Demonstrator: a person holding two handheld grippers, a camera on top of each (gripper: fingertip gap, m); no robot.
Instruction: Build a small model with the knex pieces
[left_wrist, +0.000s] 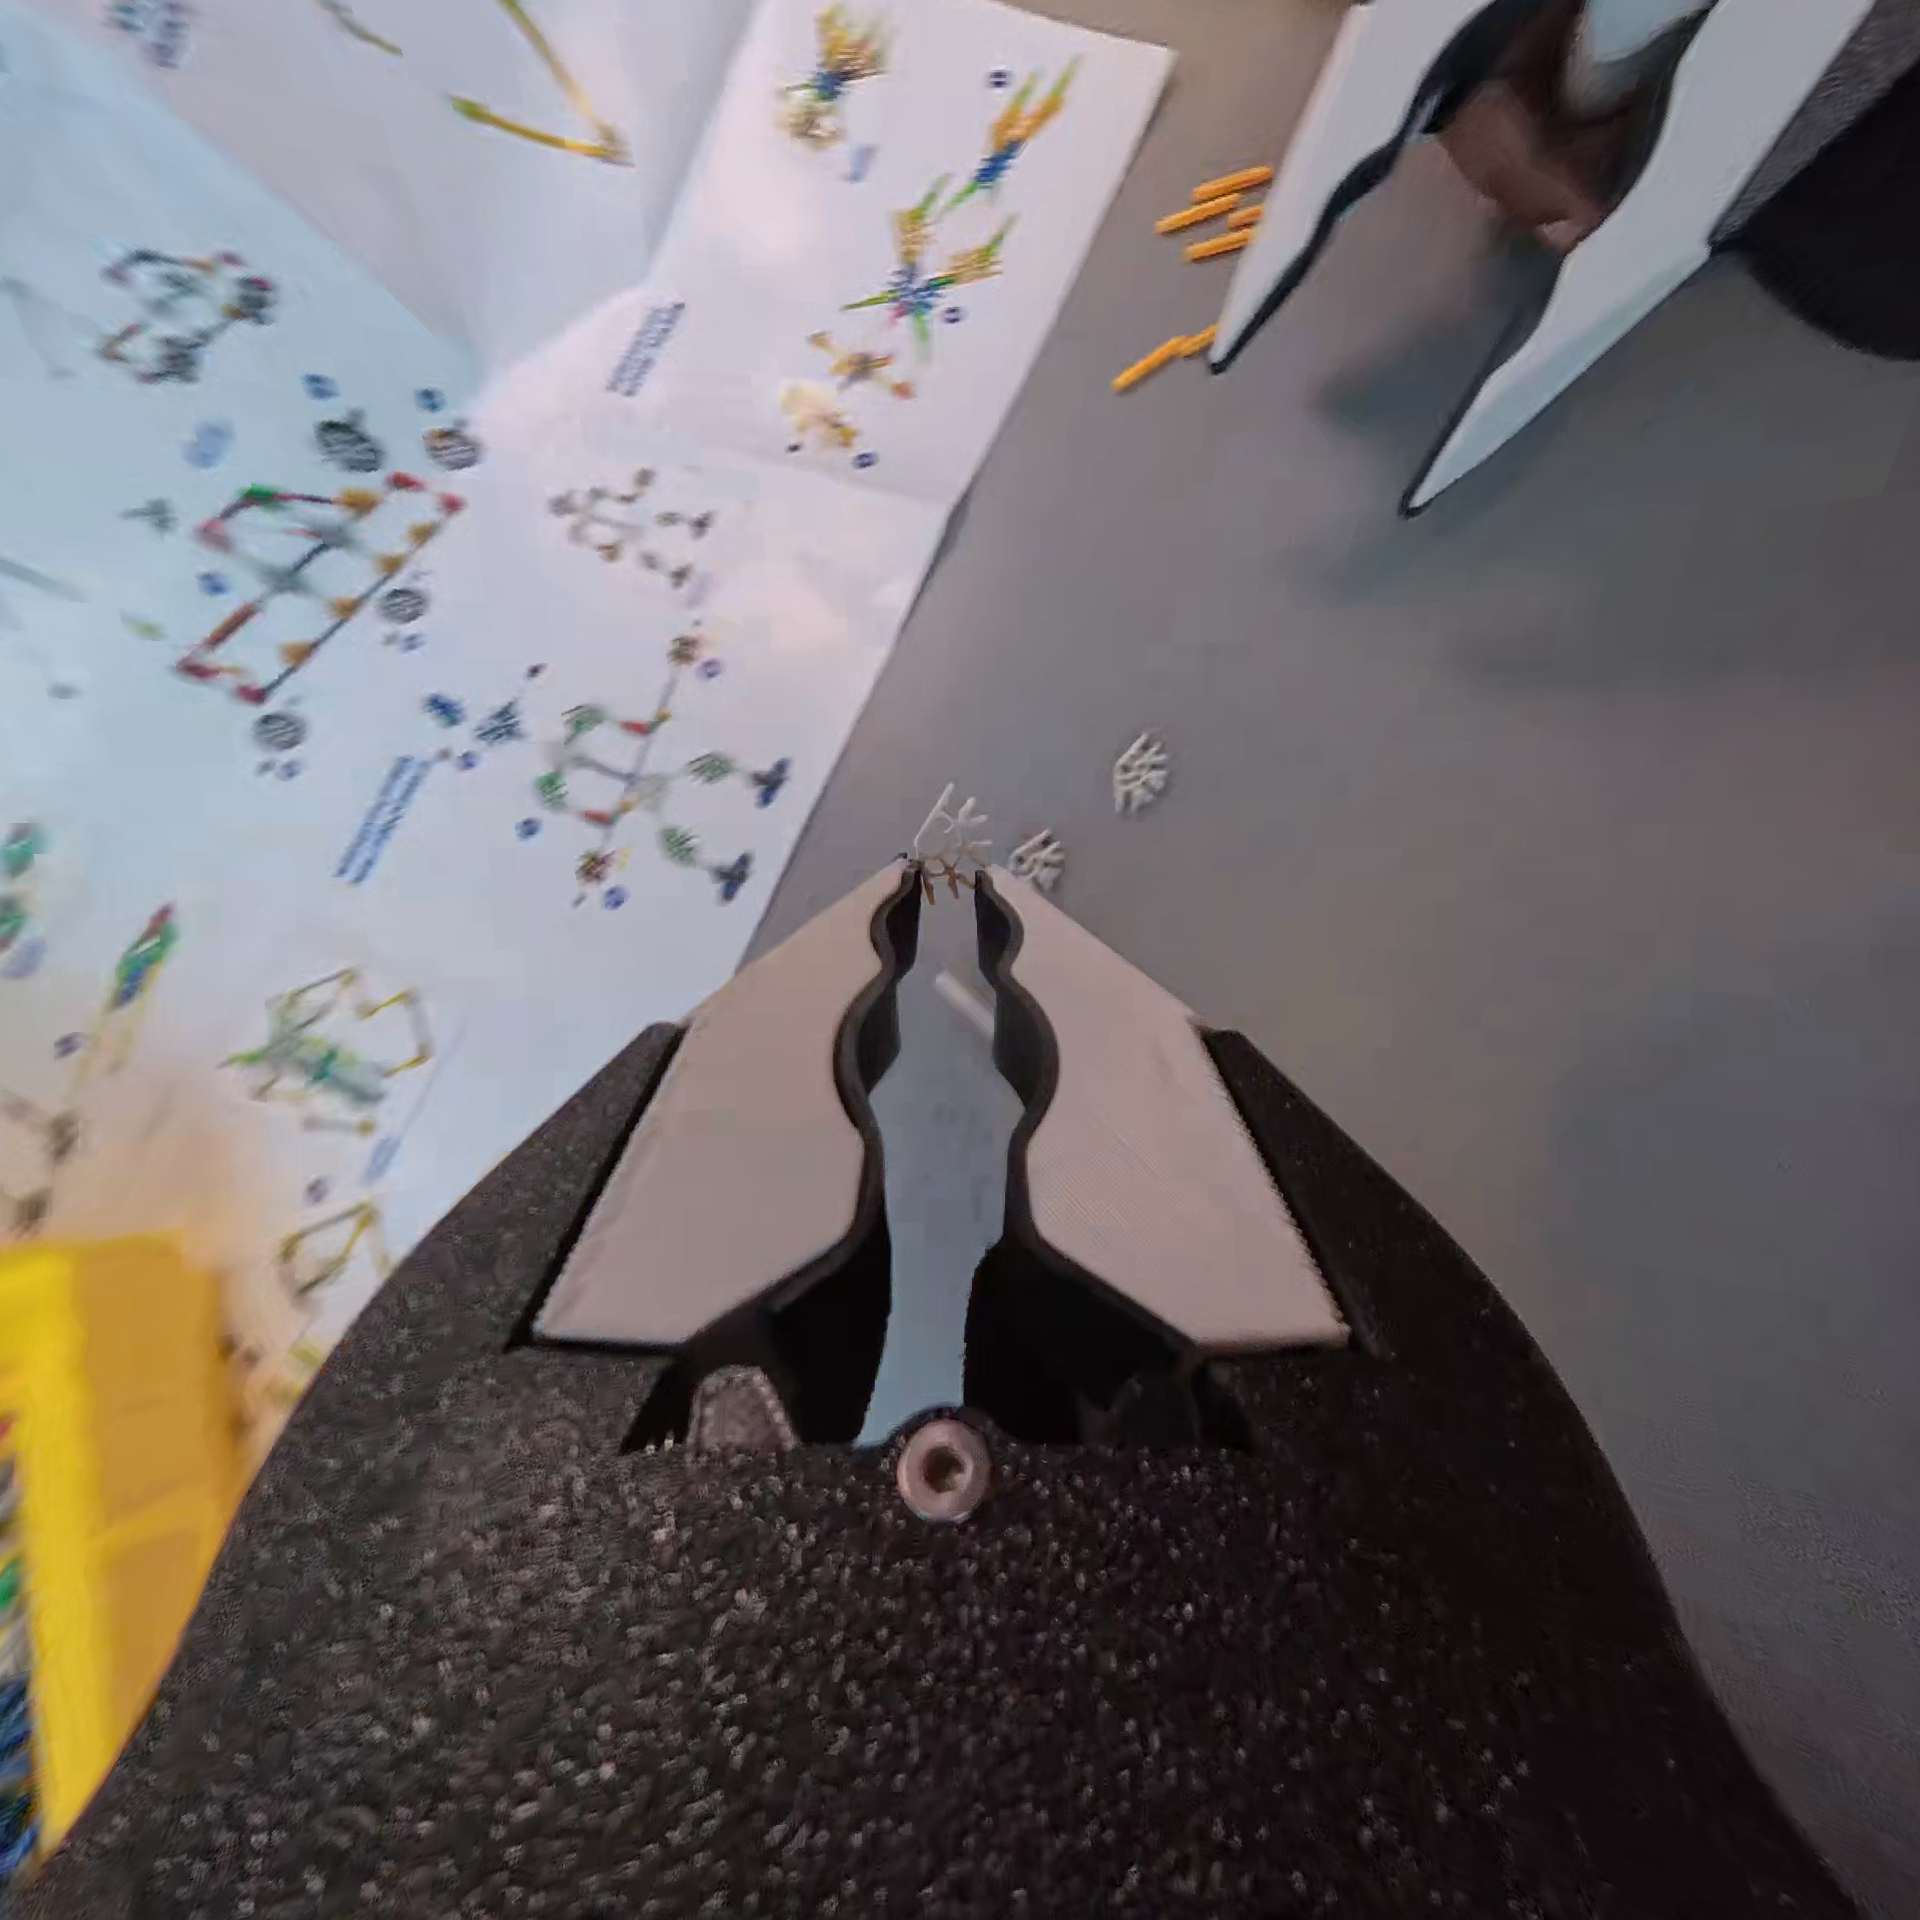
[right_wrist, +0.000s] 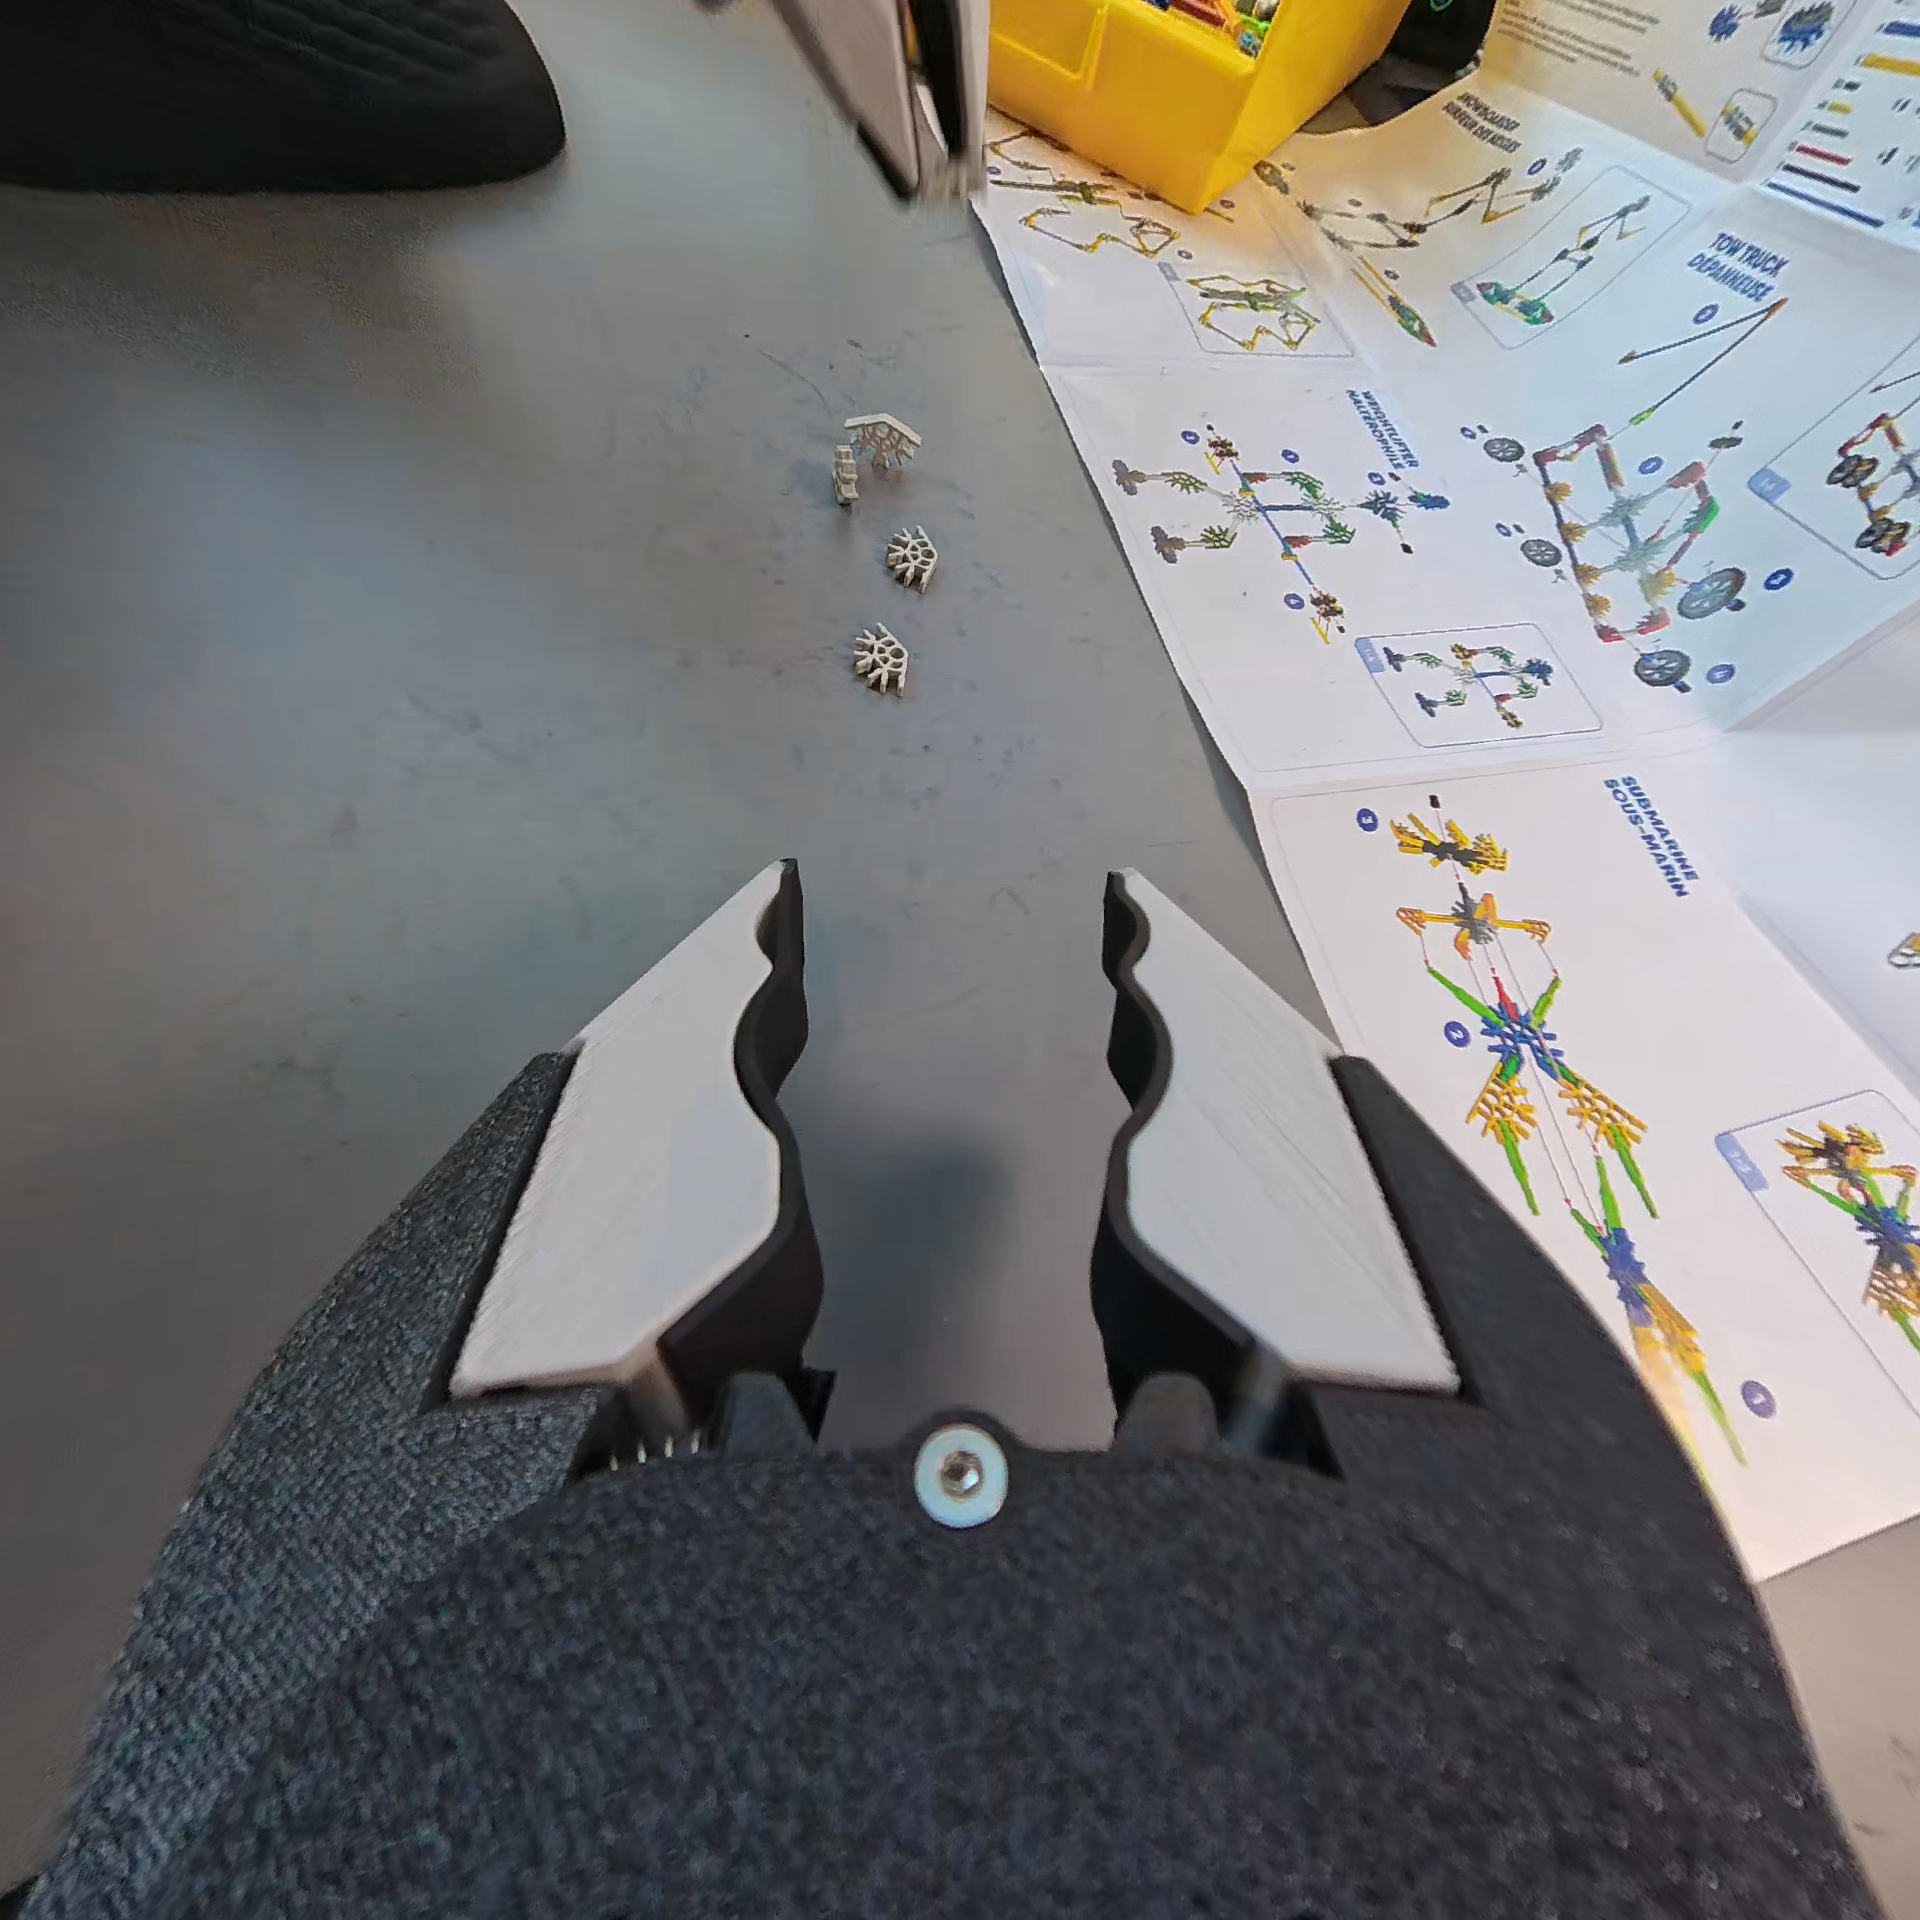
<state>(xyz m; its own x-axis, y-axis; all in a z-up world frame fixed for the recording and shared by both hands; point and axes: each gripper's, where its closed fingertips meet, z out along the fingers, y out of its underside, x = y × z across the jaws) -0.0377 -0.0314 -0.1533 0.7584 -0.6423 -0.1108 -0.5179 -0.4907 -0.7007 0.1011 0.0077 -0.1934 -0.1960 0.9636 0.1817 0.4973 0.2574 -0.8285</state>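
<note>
Pinching a small white snowflake-shaped plastic connector (left_wrist: 954, 854) at its very fingertips, the left gripper (left_wrist: 948, 883) holds it just above the grey counter (left_wrist: 1455, 935), beside the fold-out instruction sheet (left_wrist: 520, 520). The right gripper (right_wrist: 951, 878) hangs spread and empty, pointing toward three matching connectors (right_wrist: 881, 660) on the counter.

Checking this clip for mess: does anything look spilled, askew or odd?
Nothing looks damaged. Small white connector pieces lie loose on the grey table, a few orange sticks are scattered, and the instruction sheet lies unfolded. The left gripper pinches one connector; the right gripper is open, holding nothing.
</note>
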